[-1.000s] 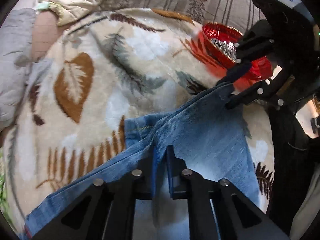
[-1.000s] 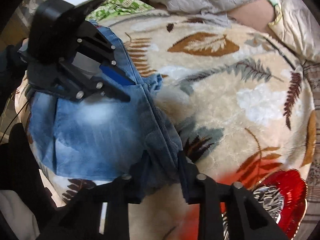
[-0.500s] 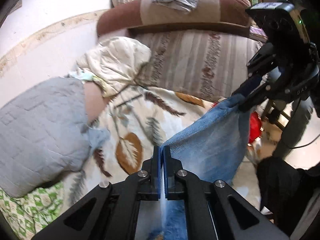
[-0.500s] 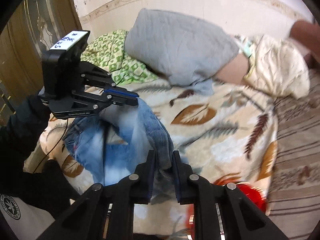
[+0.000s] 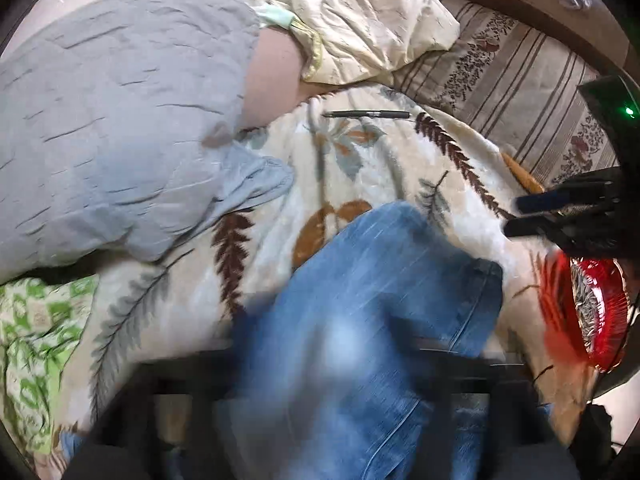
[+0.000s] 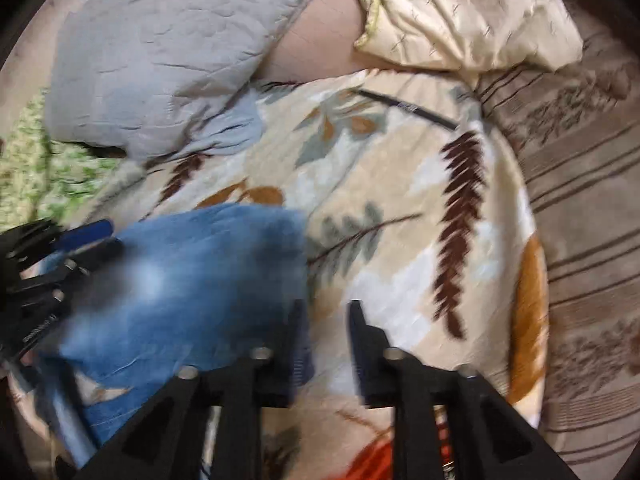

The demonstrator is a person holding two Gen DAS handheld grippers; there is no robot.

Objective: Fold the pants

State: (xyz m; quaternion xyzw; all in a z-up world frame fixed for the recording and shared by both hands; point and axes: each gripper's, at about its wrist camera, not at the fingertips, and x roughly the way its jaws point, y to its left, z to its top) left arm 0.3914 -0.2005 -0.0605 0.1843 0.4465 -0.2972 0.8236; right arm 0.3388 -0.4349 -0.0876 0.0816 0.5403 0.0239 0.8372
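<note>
Leaf-print blanket (image 5: 400, 168) — jeans (image 5: 380, 288), pen (image 5: 366, 114)

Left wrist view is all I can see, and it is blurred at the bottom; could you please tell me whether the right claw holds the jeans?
Observer: No. The right claw is open, with nothing in its gap; the jeans lie just to its left.
Operator: Thank you. And the other one?
Observer: The left claw sits at the jeans' far left edge; blur hides whether it grips.
Operator: Is anything under the right one?
Observer: Only the leaf-print blanket shows through its gap.
</note>
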